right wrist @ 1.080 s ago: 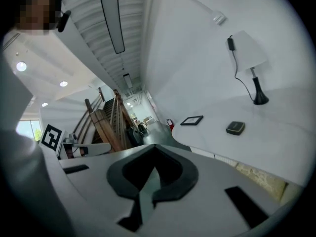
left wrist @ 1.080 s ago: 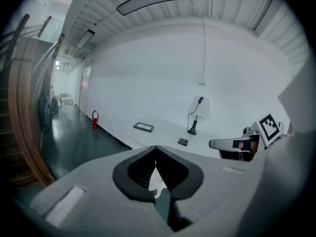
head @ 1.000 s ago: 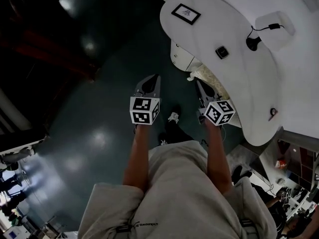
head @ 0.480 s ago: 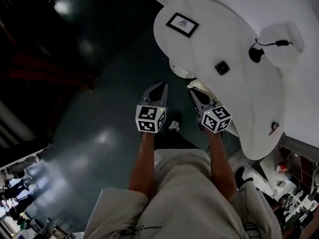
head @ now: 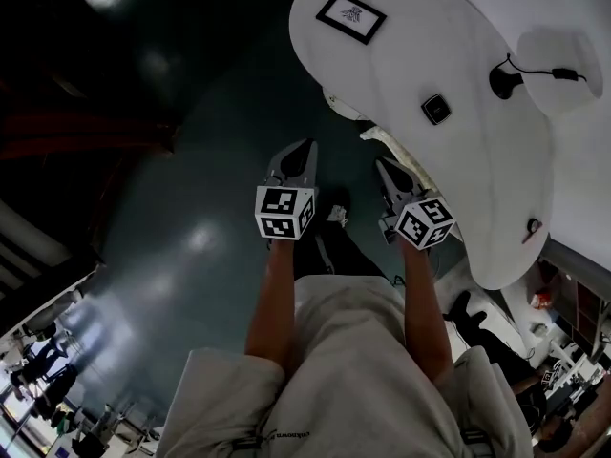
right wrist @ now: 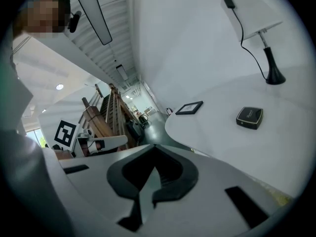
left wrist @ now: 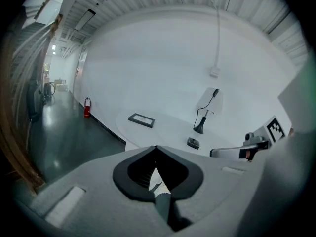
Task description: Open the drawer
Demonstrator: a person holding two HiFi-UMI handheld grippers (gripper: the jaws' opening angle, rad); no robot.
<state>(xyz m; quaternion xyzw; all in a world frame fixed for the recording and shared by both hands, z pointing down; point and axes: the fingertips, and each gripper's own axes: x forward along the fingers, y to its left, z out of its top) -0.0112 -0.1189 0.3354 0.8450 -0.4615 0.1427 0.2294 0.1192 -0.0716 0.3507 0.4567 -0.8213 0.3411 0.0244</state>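
Simply left gripper (head: 306, 147) and right gripper (head: 383, 165), two in all, both closed, empty (one white table (head: 458, 60) alongside)

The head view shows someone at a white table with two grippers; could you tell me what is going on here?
A person stands beside the white table, holding the left gripper and right gripper out near its edge. Both are shut, empty and touching nothing, so nothing is being pulled open yet. A framed picture and a small black box lie on the tabletop.
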